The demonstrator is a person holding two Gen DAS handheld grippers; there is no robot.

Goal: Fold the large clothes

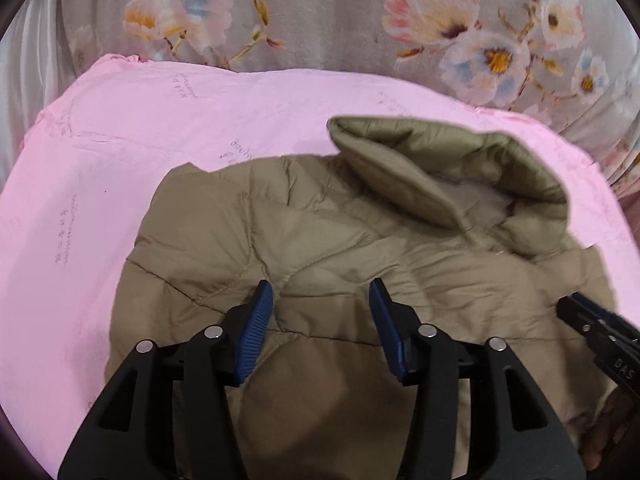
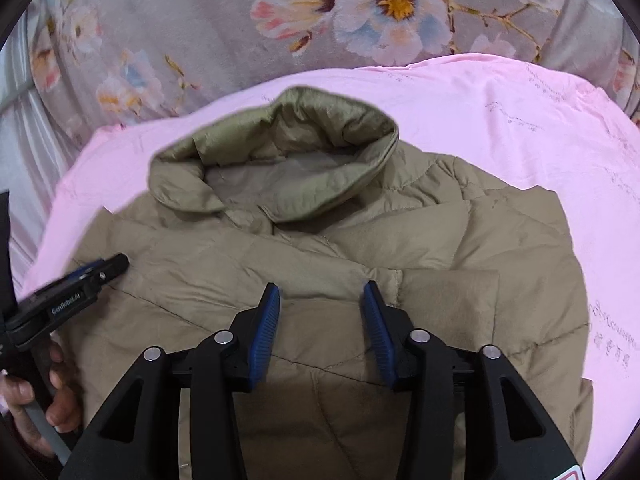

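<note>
both tools (image 1: 321, 294) (image 2: 321, 296) open above folded khaki jacket (image 1: 320, 240)

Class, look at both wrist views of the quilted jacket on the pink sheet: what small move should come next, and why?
Probably lower the left gripper and right gripper onto the near fold of the khaki jacket and pinch it. Both stand open above the fabric, holding nothing, and the hood at the far end still bulges up on the pink sheet, so another fold seems needed.

A khaki quilted jacket (image 2: 360, 248) lies spread flat on a pink sheet (image 2: 520, 120) covering the bed. Its puffy hood (image 2: 276, 152) stands open, pointing toward the bed's far edge.
</note>
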